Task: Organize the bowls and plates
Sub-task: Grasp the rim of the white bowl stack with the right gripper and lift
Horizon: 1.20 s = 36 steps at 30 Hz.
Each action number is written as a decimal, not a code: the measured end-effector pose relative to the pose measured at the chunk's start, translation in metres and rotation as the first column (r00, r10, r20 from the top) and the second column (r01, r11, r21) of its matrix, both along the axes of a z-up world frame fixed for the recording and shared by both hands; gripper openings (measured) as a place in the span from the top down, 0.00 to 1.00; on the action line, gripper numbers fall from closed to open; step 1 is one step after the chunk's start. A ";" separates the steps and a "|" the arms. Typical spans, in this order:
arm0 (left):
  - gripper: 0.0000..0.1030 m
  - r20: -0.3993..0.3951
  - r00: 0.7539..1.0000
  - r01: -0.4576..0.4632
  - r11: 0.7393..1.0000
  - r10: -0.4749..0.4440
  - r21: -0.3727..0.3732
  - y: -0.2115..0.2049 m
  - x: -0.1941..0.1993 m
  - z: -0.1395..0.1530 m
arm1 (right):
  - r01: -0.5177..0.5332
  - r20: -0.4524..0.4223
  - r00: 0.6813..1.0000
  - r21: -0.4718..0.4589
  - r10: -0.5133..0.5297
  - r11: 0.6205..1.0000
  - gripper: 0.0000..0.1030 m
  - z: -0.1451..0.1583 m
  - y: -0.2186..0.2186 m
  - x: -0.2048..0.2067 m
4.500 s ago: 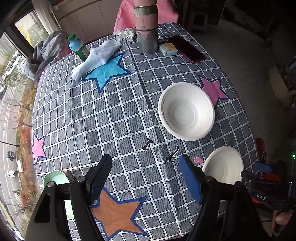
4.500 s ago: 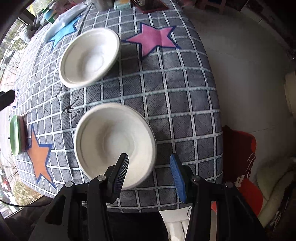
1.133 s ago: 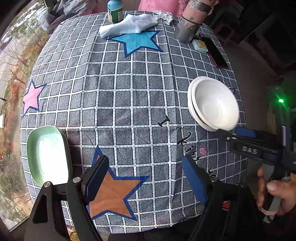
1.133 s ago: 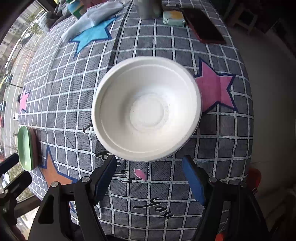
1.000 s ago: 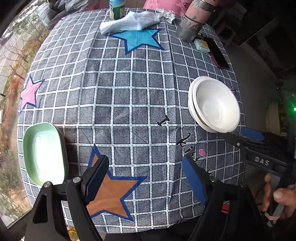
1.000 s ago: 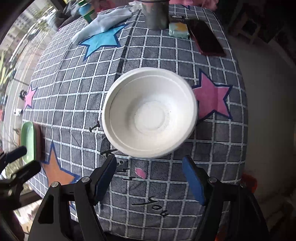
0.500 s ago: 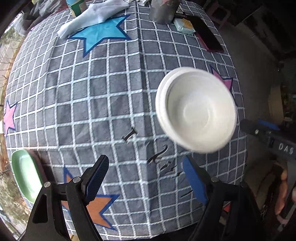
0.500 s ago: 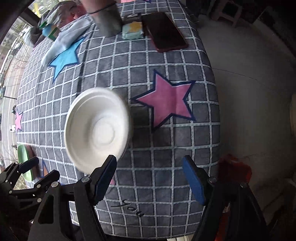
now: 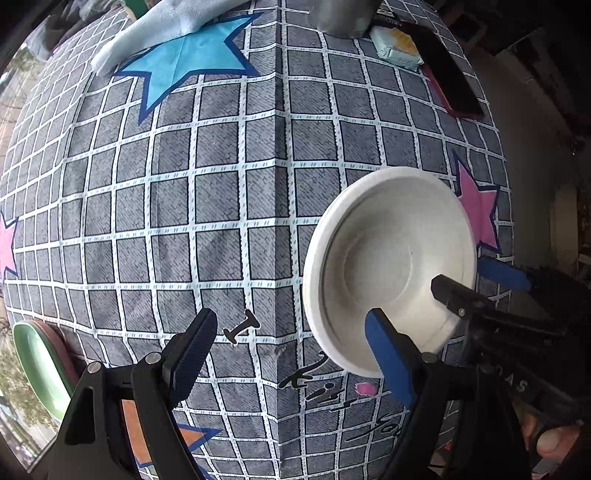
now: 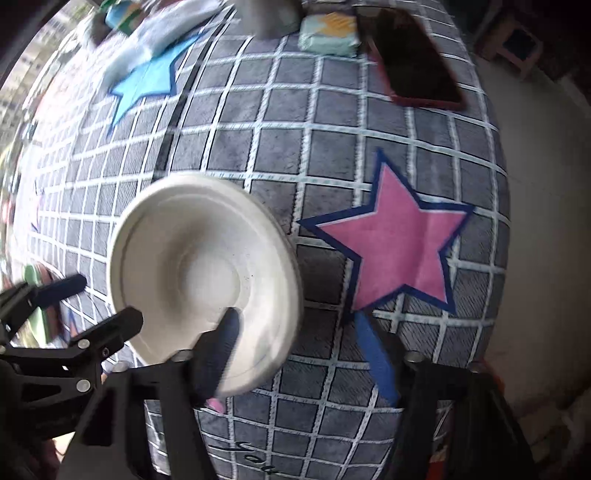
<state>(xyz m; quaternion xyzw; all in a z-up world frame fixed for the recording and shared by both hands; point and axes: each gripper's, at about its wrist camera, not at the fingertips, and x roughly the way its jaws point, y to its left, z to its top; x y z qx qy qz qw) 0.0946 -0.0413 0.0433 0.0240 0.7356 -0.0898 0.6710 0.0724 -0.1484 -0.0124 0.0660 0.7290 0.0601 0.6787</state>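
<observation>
Two white bowls [image 9: 391, 266] sit nested on the checked tablecloth, near its right edge. My left gripper [image 9: 291, 347] is open above the cloth just left of them, and its right finger [image 9: 388, 354] overlaps the bowls' near rim. My right gripper [image 10: 299, 347] straddles the right rim of the bowls [image 10: 199, 273]. One of its fingers [image 10: 221, 343] is over the inside and the other is outside. Its jaws are closing, with a wide gap still around the rim. A green plate [image 9: 33, 365] lies at the table's left edge.
At the far side are a white cloth [image 9: 166, 26], a grey cylinder [image 9: 340, 18], a tissue packet [image 9: 395, 46] and a dark phone [image 9: 450, 85]. The table's right edge drops to the floor just past the pink star [image 10: 399, 243]. A hand [image 9: 554, 439] holds the right gripper.
Both grippers have come down closer to the nested bowls, the left one shifting right towards them. The right gripper's jaws have narrowed, with one finger now over the bowl's inside.
</observation>
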 end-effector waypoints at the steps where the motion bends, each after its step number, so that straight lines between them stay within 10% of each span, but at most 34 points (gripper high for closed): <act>1: 0.17 0.004 1.000 0.004 1.000 -0.004 0.004 -0.002 0.002 0.000 | 0.011 0.009 1.000 0.017 -0.011 1.000 0.40 0.003 -0.002 -0.001; 36: 0.17 0.043 0.999 0.017 0.998 -0.019 0.052 -0.016 0.016 -0.003 | -0.035 0.010 0.999 -0.087 0.036 0.996 0.39 0.013 0.014 0.030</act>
